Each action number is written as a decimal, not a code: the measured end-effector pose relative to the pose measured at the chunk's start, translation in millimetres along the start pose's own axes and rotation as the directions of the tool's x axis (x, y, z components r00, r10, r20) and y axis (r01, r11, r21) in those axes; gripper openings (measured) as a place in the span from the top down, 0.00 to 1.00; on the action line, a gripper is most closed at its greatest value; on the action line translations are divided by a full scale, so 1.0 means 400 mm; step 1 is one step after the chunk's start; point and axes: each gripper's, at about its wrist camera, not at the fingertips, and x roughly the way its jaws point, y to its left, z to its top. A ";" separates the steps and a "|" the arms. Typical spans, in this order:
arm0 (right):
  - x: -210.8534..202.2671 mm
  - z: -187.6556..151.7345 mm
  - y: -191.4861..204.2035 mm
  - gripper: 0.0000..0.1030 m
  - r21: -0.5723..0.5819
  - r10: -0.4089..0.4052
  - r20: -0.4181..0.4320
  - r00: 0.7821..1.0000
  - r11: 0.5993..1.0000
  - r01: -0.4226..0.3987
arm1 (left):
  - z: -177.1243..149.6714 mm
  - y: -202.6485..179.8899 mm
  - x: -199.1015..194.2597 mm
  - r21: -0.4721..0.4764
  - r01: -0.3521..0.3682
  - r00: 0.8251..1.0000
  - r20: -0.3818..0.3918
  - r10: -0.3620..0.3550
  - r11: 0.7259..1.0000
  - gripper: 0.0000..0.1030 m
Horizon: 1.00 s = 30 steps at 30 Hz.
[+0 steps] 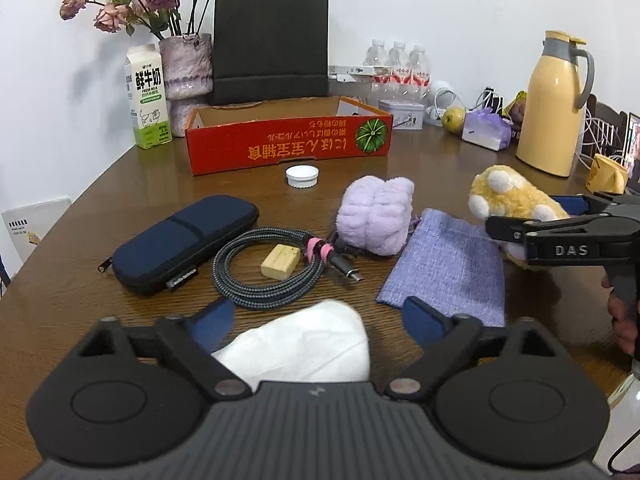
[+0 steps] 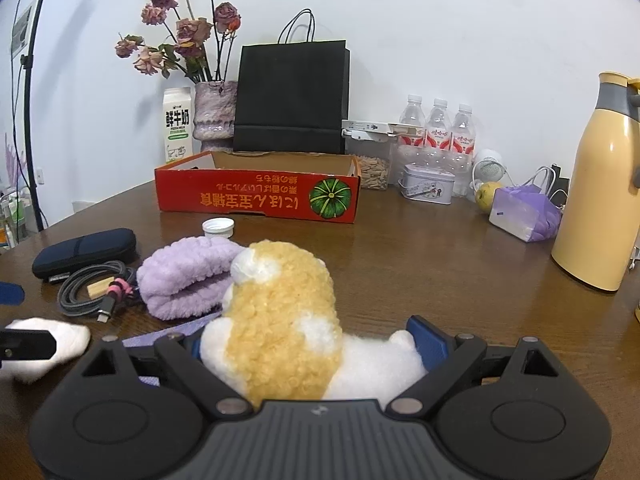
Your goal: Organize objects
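Two grippers work a cluttered surface (image 1: 420, 168), the red box (image 1: 288, 140) waiting open at the back.

From the left: the left gripper (image 1: 320, 320) stands with jaws spread wide, a white cloth (image 1: 304, 344) lying loose between them, untouched by the pads. To its right, the right gripper (image 2: 308, 344) holds its jaws wide around the yellow plush toy (image 2: 280, 320), pads apparently against its sides. The box lies straight ahead and slightly left of the toy, so the right hand seems better placed.
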 end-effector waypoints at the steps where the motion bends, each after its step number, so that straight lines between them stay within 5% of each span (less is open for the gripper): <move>1: -0.003 -0.002 0.002 0.10 -0.001 0.002 -0.001 1.000 1.000 -0.002 | 0.001 0.005 0.005 -0.004 -0.006 1.000 -0.013 0.006 1.000 0.01; 8: -0.019 -0.012 0.011 0.10 -0.010 0.014 -0.008 1.000 1.000 -0.014 | -0.021 0.029 0.064 -0.015 -0.017 0.990 -0.138 0.015 1.000 0.00; 9: -0.020 -0.012 0.012 0.10 -0.010 0.014 -0.009 1.000 1.000 -0.014 | -0.024 0.032 0.063 -0.017 -0.022 0.992 -0.124 0.020 1.000 0.00; 12: -0.021 -0.013 0.014 0.10 -0.012 0.016 -0.008 1.000 1.000 -0.016 | -0.025 0.035 0.049 -0.025 -0.027 0.996 -0.091 0.025 0.999 0.27; 15: -0.025 -0.013 0.017 0.10 -0.014 0.019 -0.006 1.000 1.000 -0.019 | -0.026 0.040 0.039 -0.036 -0.012 0.997 -0.079 0.009 0.999 0.36; 30: -0.036 0.005 0.029 0.10 -0.031 0.024 0.013 1.000 0.999 -0.024 | 0.015 0.031 -0.006 -0.038 -0.021 0.999 0.023 0.022 0.999 0.40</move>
